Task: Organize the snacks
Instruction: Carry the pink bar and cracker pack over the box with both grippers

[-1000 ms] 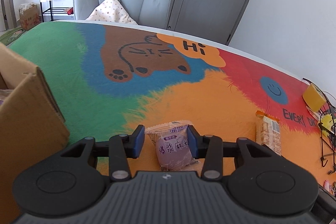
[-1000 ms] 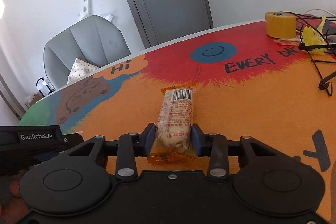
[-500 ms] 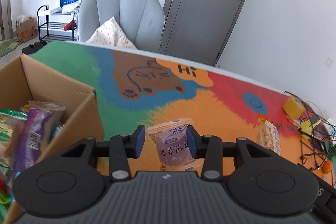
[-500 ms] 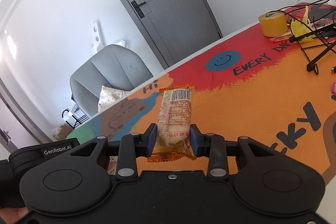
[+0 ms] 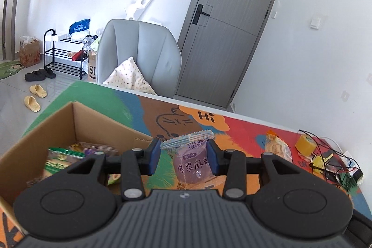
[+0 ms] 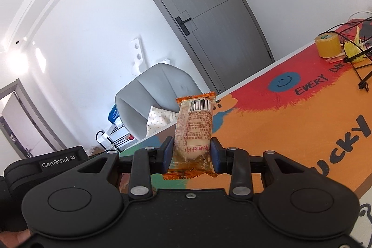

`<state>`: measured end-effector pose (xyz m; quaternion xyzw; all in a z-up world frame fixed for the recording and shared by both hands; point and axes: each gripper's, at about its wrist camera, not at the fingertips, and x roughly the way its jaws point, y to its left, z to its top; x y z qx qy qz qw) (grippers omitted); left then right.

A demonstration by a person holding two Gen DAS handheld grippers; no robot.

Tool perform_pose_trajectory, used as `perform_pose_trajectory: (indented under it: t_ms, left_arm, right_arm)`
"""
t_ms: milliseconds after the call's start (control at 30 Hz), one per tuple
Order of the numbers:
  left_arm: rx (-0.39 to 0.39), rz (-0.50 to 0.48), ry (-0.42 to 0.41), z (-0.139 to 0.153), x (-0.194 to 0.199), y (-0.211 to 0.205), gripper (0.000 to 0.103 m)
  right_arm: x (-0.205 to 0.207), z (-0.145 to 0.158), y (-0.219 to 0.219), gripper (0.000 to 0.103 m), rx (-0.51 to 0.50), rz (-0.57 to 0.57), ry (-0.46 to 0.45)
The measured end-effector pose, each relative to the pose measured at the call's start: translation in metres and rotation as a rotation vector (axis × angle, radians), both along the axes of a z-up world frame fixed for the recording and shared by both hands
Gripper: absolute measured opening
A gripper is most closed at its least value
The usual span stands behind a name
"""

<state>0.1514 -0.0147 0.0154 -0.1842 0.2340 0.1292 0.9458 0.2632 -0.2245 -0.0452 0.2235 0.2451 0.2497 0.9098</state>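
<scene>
My left gripper [image 5: 183, 159] is shut on a purple snack packet [image 5: 191, 160] and holds it in the air above the table, just right of an open cardboard box [image 5: 76, 129] that holds several snack packets. My right gripper [image 6: 191, 156] is shut on a long orange-edged snack bar [image 6: 194, 129] and holds it lifted above the colourful table mat [image 6: 290, 127]. The same bar shows in the left wrist view [image 5: 277, 148], held up to the right. The left gripper's body [image 6: 41, 164] shows at the lower left of the right wrist view.
A yellow tape roll [image 6: 326, 45] and a tangle of black wires [image 6: 358, 64] lie at the table's far right. A grey chair [image 5: 139, 57] with a cushion stands behind the table, before a grey door [image 5: 227, 38]. A shoe rack [image 5: 65, 55] stands on the floor at the left.
Both grippers have risen off the table with their snacks. The left one has moved left toward the box, so the box's inside has come into view.
</scene>
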Motion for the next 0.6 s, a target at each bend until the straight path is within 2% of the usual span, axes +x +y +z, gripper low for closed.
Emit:
perform_pose_trajectory:
  t_ms: [400, 600]
  left_arm:
    - [-0.019, 0.092, -0.037, 0.010, -0.043, 0.053, 0.041]
    - [-0.029, 0.138, -0.031, 0.007, -0.053, 0.079, 0.041]
  right_arm:
    - [-0.021, 0.022, 0.043, 0.034, -0.004, 0.099, -0.053]
    - [-0.027, 0.027, 0.072, 0.034, -0.025, 0.161, -0.069]
